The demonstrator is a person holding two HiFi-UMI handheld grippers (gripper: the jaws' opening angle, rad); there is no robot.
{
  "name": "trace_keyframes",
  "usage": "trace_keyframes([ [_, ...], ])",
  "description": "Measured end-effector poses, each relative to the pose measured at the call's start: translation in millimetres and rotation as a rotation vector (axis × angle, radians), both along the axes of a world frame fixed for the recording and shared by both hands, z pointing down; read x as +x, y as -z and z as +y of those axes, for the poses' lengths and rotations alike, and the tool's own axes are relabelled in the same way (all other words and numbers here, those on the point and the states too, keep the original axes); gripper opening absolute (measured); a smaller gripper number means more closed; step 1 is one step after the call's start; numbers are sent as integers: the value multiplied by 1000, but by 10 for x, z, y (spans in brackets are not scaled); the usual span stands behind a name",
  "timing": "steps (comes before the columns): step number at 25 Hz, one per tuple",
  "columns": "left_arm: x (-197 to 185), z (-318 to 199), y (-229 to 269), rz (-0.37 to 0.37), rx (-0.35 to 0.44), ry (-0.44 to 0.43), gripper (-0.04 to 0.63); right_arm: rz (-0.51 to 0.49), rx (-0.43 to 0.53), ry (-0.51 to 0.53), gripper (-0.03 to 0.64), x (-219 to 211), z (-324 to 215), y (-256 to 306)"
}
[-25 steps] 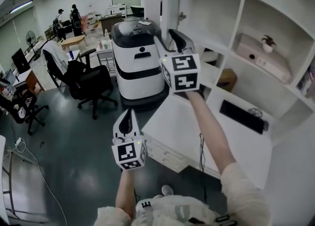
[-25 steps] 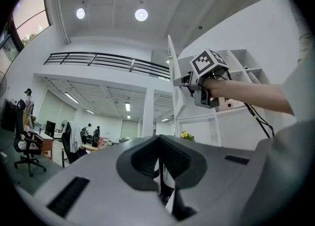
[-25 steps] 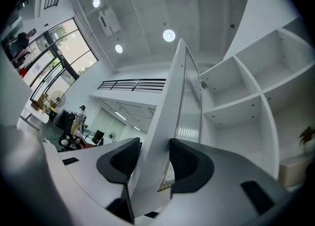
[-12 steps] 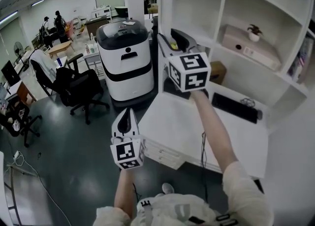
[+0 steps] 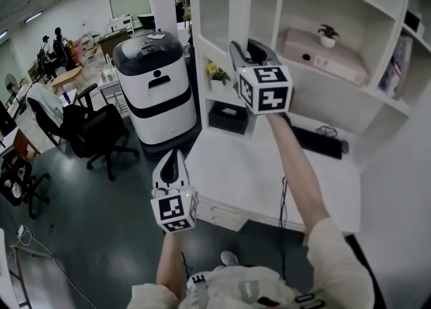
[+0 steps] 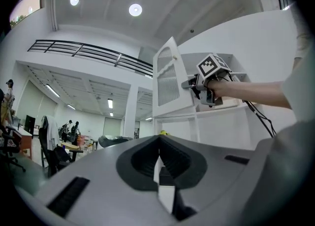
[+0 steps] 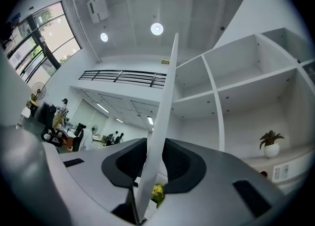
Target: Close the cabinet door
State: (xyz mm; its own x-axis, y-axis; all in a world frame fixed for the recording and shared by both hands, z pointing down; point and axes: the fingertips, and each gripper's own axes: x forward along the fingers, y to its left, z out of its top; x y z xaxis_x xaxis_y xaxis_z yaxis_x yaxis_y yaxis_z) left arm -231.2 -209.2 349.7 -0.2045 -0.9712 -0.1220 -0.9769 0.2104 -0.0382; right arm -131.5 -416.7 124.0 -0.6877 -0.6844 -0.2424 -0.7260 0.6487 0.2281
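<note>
The white cabinet door (image 5: 212,11), with a lattice panel, stands partly open at the left end of the shelf unit (image 5: 350,52). My right gripper (image 5: 246,48) is raised at the door's free edge. In the right gripper view that edge (image 7: 165,112) runs between the jaws of the right gripper (image 7: 156,144), which are closing on it and touch it on both sides. The left gripper view shows the door (image 6: 170,82) with the right gripper (image 6: 189,84) at its edge. My left gripper (image 5: 174,156) hangs low over the floor, shut and empty, its tips (image 6: 158,141) together.
A white desk (image 5: 269,166) with a black keyboard (image 5: 313,139) stands under the shelves. A black box (image 5: 229,118) and yellow flowers (image 5: 214,72) sit behind the door. A white machine (image 5: 151,85) and a black office chair (image 5: 87,129) stand to the left. A potted plant (image 5: 328,31) sits on a shelf.
The door has swung toward the shelf unit with my right gripper moving along at its edge. The left gripper has stayed low at about the same spot in the view.
</note>
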Motion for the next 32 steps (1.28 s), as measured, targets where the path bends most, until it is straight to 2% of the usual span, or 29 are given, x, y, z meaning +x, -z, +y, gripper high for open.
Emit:
trace_keyframes([
  [9, 272, -255, -7, -7, -4, -71, 6, 1, -33, -42, 98, 212, -283, -5],
  [24, 244, -633, -59, -4, -17, -107, 6, -24, 42, -153, 136, 397, -576, -5],
  [29, 280, -758, -103, 2, -24, -122, 6, -5, 106, -227, 152, 471, -619, 15],
  [32, 286, -814, -166, 9, -37, -131, 5, -7, 117, -238, 152, 489, -664, 21],
])
